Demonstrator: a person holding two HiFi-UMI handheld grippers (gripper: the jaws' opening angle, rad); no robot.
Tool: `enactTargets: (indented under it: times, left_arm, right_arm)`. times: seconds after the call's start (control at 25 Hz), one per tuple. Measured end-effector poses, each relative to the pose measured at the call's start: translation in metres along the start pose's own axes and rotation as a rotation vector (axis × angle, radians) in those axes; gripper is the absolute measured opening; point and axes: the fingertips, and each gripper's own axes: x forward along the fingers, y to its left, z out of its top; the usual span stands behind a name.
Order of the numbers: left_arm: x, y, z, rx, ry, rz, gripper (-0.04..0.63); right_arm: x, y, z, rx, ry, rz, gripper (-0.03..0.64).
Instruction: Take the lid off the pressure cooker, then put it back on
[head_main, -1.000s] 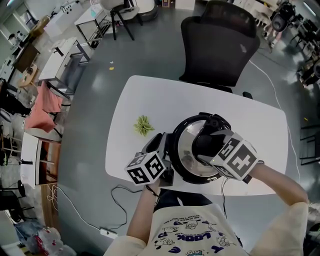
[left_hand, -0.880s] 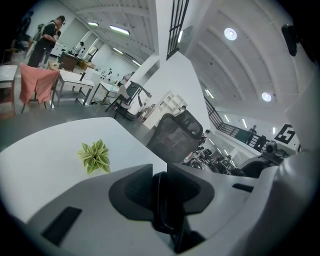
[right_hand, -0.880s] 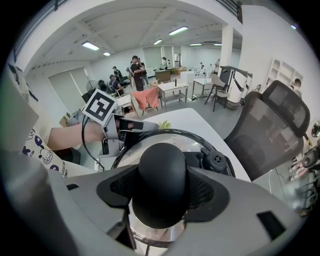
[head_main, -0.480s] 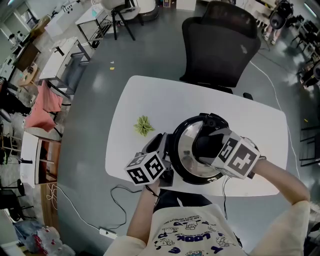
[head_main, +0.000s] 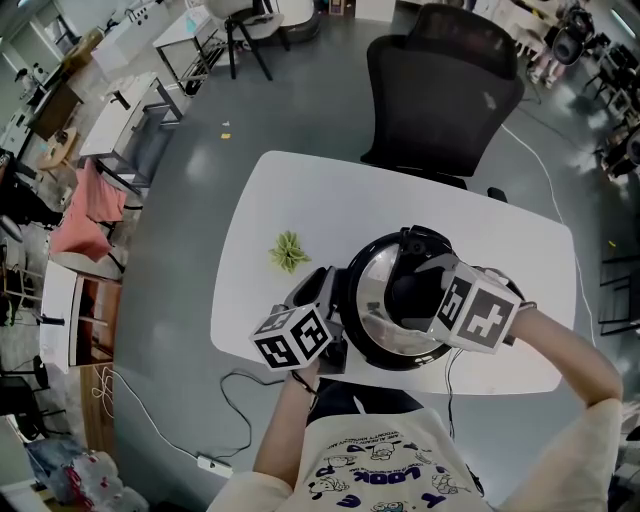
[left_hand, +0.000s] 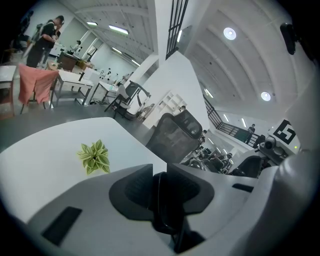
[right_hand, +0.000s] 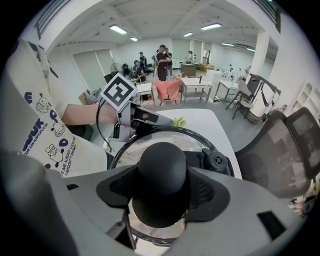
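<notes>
The pressure cooker stands near the front edge of the white table, its shiny lid on top. My right gripper reaches down from the right and is shut on the lid's round black knob; in the right gripper view the pads press on both sides of it. My left gripper comes in from the left and is shut on the cooker's black side handle. The lid's vent piece sits at its far rim.
A small green plant lies on the table left of the cooker. A black office chair stands behind the table. A cable runs along the floor by the person's legs. Desks and people stand farther off in the room.
My right gripper has rolled around the knob, so its marker cube now sits farther right. The lid's vent piece has shifted slightly left. The left gripper has not moved.
</notes>
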Motion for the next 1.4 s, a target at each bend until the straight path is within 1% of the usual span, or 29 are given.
enactTargets:
  times: [0.28,0.4,0.96,1.24,1.4]
  left_arm:
    - [0.0017,0.0003,0.0002,0.001,0.001,0.0,0.098]
    - [0.003,0.0024,0.0001,0.004,0.0,0.003,0.097]
    - [0.0019,0.0022,-0.0006,0.019,-0.003,0.012,0.098]
    - [0.001,0.0011,0.001,0.035,-0.002,0.013,0.1]
    - [-0.0002,0.001,0.0017,0.059,-0.002,0.023,0.103]
  right_arm:
    - [0.0018,0.0022,-0.0024,-0.158,0.046,0.052,0.305]
    - [0.004,0.0021,-0.0023,-0.189,0.053,0.064,0.308]
    - [0.0041,0.0028,-0.003,-0.168,0.051,0.056,0.31]
    - [0.0021,0.0039,-0.0002,-0.153,-0.016,0.059,0.31]
    - [0.0004,0.0044,0.0017,-0.153,-0.064,0.055,0.311]
